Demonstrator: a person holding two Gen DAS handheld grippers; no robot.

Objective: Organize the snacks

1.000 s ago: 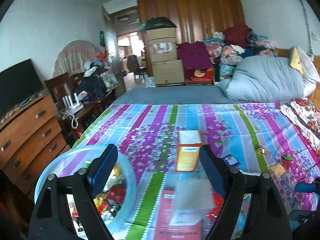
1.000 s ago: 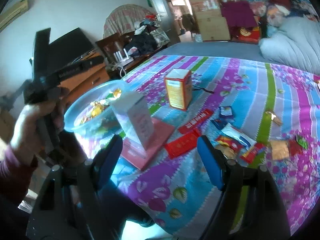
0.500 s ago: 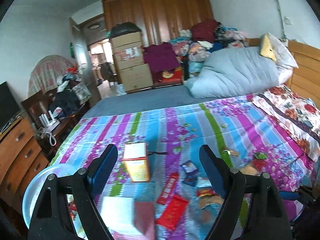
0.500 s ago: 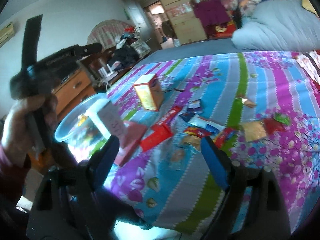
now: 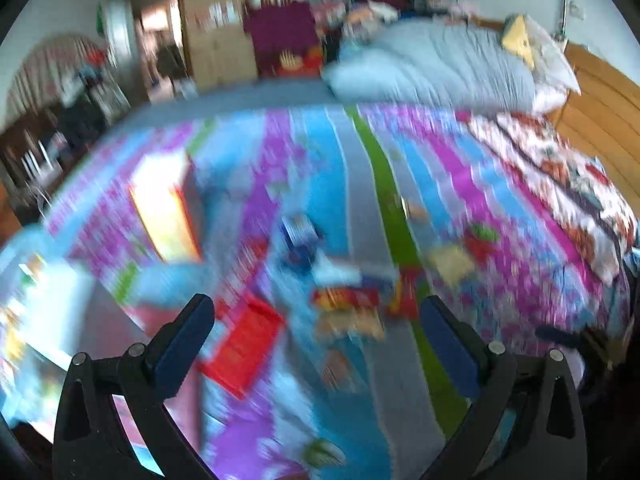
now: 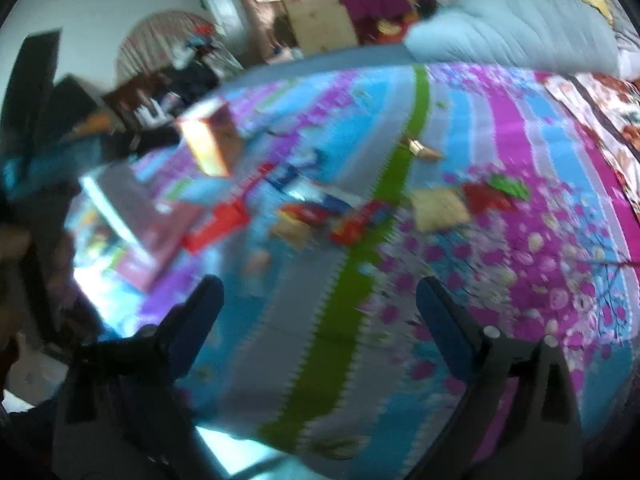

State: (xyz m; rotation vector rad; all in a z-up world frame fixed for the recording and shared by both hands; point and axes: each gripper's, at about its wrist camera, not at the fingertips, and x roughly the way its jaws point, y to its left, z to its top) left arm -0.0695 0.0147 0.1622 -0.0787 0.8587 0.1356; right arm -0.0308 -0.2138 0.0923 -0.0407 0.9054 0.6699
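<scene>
Both views are motion-blurred. Several small snack packets [image 5: 348,300] [image 6: 340,216] lie scattered mid-bed on the striped floral bedspread [image 5: 360,184] [image 6: 500,128]. An upright orange box [image 5: 164,216] [image 6: 208,144] stands to their left. A flat red packet [image 5: 244,344] [image 6: 216,224] lies nearer. A clear bowl with candies [image 5: 16,320] sits at the far left, behind a white carton [image 5: 56,304]. My left gripper [image 5: 316,332] is open and empty above the packets. My right gripper [image 6: 318,308] is open and empty over the bed's near edge.
A grey duvet [image 5: 436,64] and pillows lie at the bed's far right by a wooden headboard [image 5: 600,108]. Cardboard boxes [image 5: 216,40] and clothes stand against the far wall. A cluttered dresser [image 6: 156,96] stands left of the bed. My left hand and its gripper handle [image 6: 28,128] fill the right wrist view's left edge.
Both cameras have swung right and dipped toward the scattered packets, which now sit nearer the jaws. The bowl and carton have slid to the left edge. Both grippers stay open.
</scene>
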